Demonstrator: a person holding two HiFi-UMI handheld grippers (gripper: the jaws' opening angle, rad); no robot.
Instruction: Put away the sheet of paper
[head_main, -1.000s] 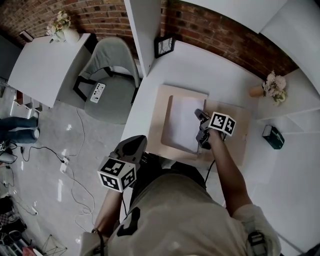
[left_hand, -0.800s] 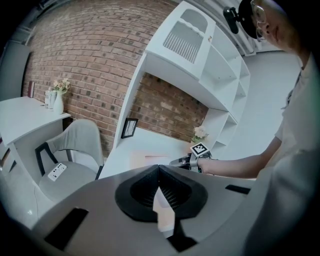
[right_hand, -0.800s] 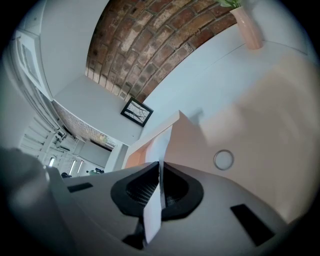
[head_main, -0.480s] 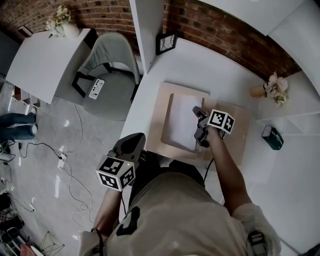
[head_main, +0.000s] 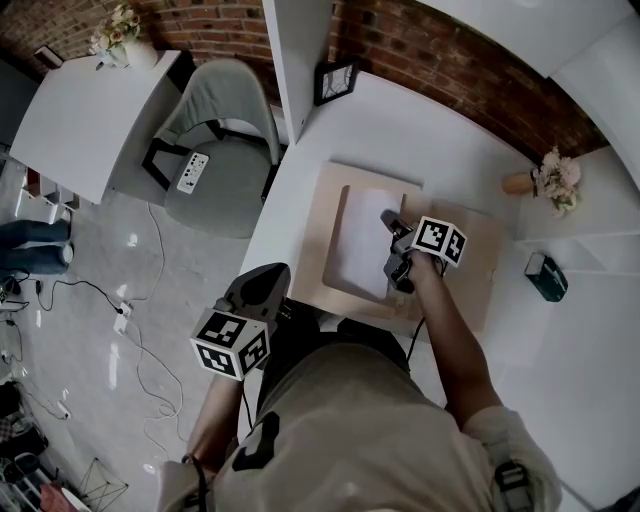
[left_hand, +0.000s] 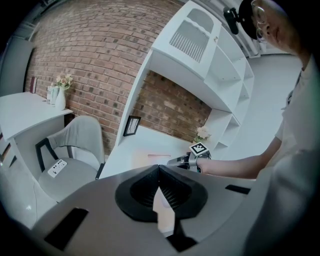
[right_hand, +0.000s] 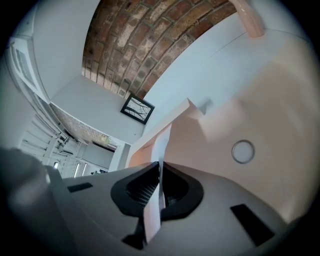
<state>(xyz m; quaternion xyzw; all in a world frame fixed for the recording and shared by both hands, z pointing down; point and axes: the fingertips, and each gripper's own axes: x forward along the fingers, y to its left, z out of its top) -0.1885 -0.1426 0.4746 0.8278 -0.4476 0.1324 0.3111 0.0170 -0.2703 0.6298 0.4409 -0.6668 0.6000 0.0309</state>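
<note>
Here the sheet of paper (head_main: 360, 240) is thin, white and rectangular. It lies in the shallow rectangular recess of a pale wooden tray (head_main: 318, 235) on the smooth white tabletop (head_main: 400, 130). The right claw (head_main: 393, 248) is closed on the right edge of the sheet. In the right gripper view the paper (right_hand: 161, 147) stands edge-on between the two dark ribbed pads of this claw (right_hand: 160, 170), pinched flat. Behind it the tray's wood (right_hand: 270, 95) is matte, with a small round metal ring (right_hand: 243, 151) set in it.

The left claw (head_main: 265, 285) hangs beside the near-left edge of the tabletop, over the grey floor (head_main: 110, 260), well apart from the tray. Its jaws (left_hand: 159, 170) meet at the tips and grip nothing.

Beyond the tray the tabletop runs to a framed picture (head_main: 335, 85) at the brick wall (head_main: 450, 70). A grey chair (head_main: 225, 130) stands to the left.
</note>
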